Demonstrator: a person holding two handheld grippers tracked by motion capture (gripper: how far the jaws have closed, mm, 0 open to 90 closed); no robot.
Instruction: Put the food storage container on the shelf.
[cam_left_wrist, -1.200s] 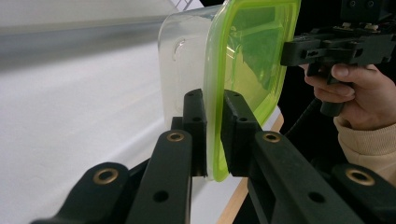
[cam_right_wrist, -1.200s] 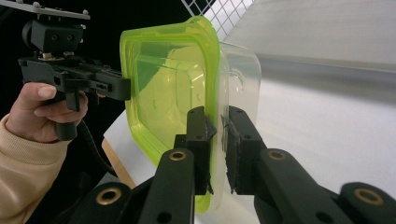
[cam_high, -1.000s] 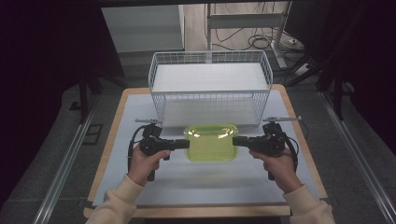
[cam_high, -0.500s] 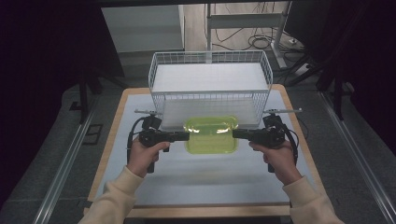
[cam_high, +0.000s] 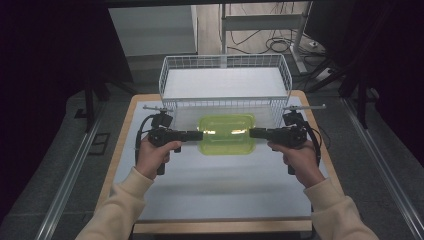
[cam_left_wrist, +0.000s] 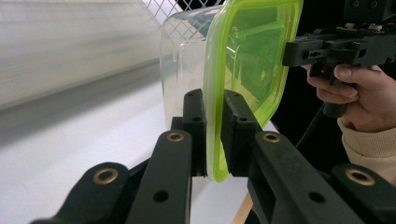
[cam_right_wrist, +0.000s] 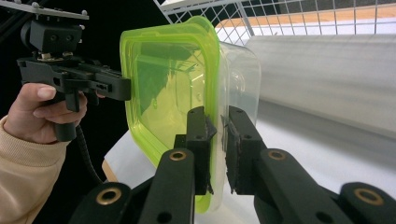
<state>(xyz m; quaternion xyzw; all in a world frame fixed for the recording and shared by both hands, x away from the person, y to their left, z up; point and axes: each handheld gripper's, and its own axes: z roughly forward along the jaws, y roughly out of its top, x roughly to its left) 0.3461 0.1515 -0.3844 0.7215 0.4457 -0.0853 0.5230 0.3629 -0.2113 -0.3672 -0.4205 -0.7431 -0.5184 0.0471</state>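
Note:
A clear plastic container with a lime-green lid hangs above the white table top, held from both ends. My left gripper is shut on its left rim; in the left gripper view the two pads pinch the green lid edge, with the clear tub to the left of it. My right gripper is shut on the right rim, its jaws clamping the lid and tub edge. The container sits just in front of the white wire basket.
The wire basket stands at the back of the table, open on top, with a white floor. The wooden table edge frames the white mat. Cables and a desk frame lie on the floor behind. Dark space flanks both sides.
Both hands have lifted the container off the mat and carried it away from the person, toward the basket.

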